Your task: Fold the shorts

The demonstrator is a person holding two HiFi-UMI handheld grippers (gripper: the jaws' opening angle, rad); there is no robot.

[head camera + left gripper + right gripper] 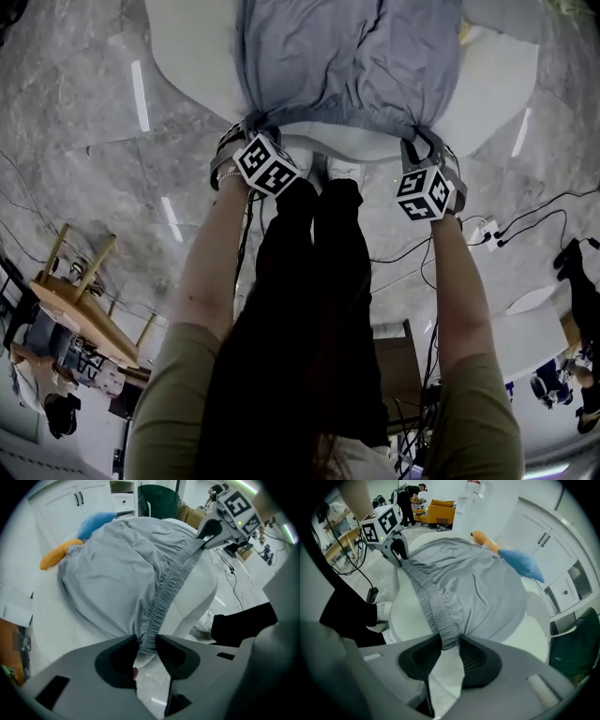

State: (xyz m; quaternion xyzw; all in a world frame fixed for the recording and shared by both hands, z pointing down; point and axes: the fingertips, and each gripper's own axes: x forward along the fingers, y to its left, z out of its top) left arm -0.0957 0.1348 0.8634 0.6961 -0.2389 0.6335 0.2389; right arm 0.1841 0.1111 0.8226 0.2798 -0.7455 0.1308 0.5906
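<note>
Grey marbled floor (84,141) surrounds a white rounded table (497,89). Soft grey shorts (347,66) lie on it, legs apparently pointing away. Their gathered waistband (173,581) is stretched left to right from the left gripper's (146,645) clamped fingers (174,656) to the right gripper's (450,642), likewise clamped on it.

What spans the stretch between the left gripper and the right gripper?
The gathered elastic waistband of the grey fabric shorts, one end pinched in the left gripper, the other in the right gripper. Both gripper views show it.
</note>
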